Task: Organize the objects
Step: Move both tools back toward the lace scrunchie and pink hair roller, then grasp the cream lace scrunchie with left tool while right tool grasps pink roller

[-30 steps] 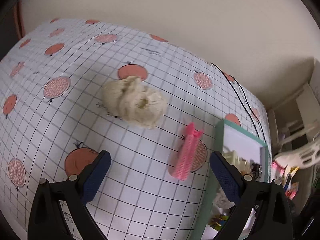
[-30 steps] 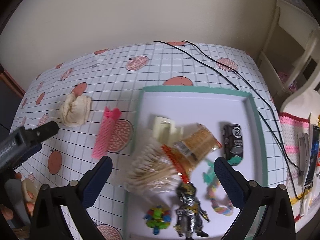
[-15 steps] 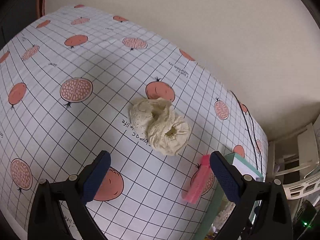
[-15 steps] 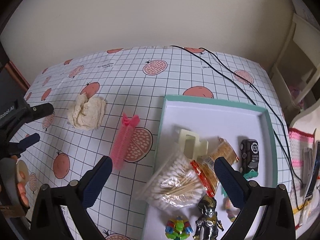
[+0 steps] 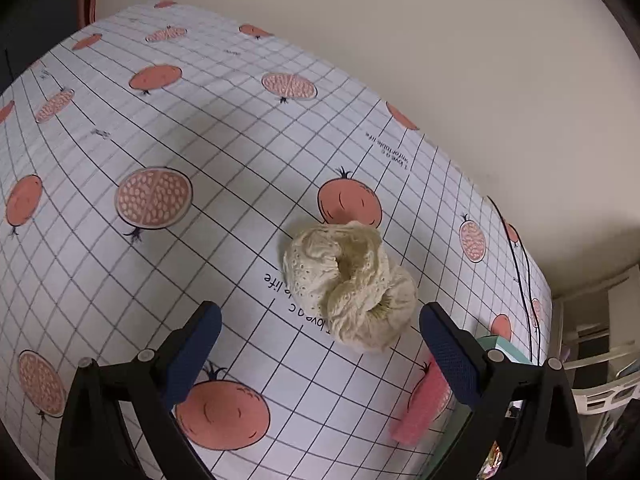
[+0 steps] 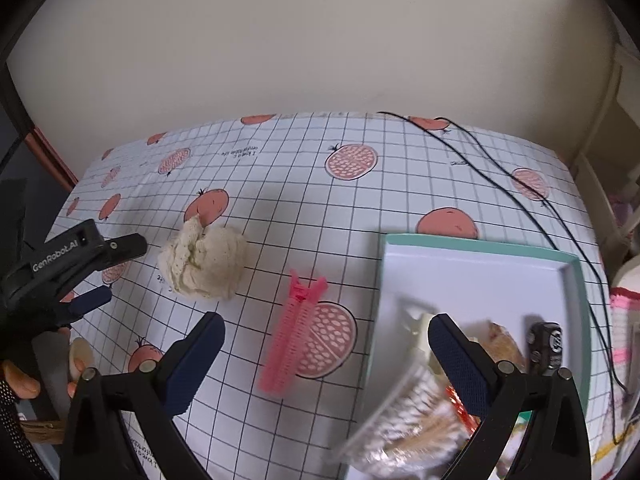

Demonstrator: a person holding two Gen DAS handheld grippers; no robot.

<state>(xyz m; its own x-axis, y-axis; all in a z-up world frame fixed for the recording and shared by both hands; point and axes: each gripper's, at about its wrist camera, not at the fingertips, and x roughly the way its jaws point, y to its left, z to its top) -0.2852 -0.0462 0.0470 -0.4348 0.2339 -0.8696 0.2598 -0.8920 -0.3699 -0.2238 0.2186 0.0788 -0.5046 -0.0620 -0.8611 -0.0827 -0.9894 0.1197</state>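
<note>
A cream lace scrunchie lies on the surface, which wears a white grid cloth printed with pomegranates, and the left tool hangs over it with its blue-padded fingers spread wide and empty, the scrunchie between and just ahead of them. To the right of the scrunchie lies a pink hair clip, and beyond that a teal-rimmed tray holding a bag of cotton swabs and a small black toy car. The right tool is also wide open and empty, above the clip and the tray's near edge.
</note>
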